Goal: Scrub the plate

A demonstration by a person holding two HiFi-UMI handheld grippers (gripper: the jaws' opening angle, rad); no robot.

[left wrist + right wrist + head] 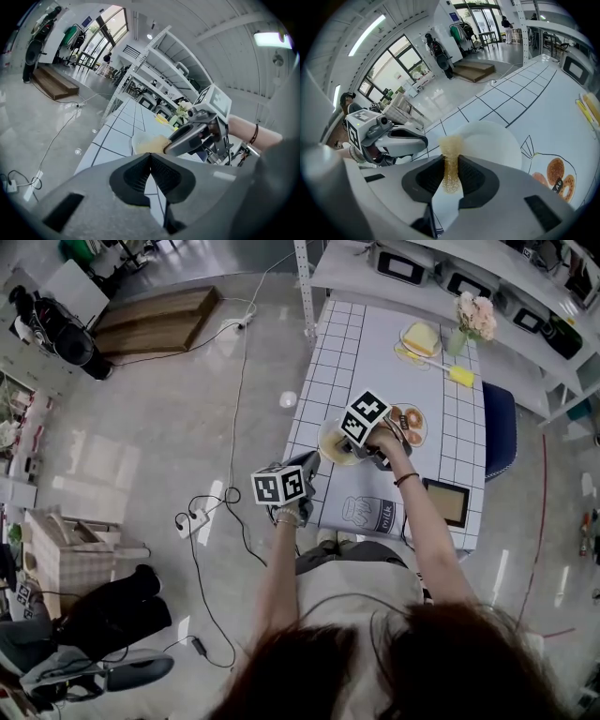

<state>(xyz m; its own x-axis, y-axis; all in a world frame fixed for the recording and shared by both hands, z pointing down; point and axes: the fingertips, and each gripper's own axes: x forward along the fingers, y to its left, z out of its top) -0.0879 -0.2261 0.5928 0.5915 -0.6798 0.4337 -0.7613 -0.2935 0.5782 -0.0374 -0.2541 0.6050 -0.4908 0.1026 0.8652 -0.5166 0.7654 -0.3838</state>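
A white plate lies on the grid-pattern tablecloth near the table's left edge. My right gripper is shut on a yellowish scrubbing sponge, whose top end sticks out over the near rim of the plate. In the left gripper view the sponge rests against the plate under the right gripper. My left gripper hangs at the table's left front edge, just short of the plate. The left gripper is shut with nothing between its pads.
Printed donuts lie right of the plate. A dish with yellow food, a flower vase and a yellow block are at the far end. A dark-framed tablet is front right, a blue chair beyond. Cables cross the floor.
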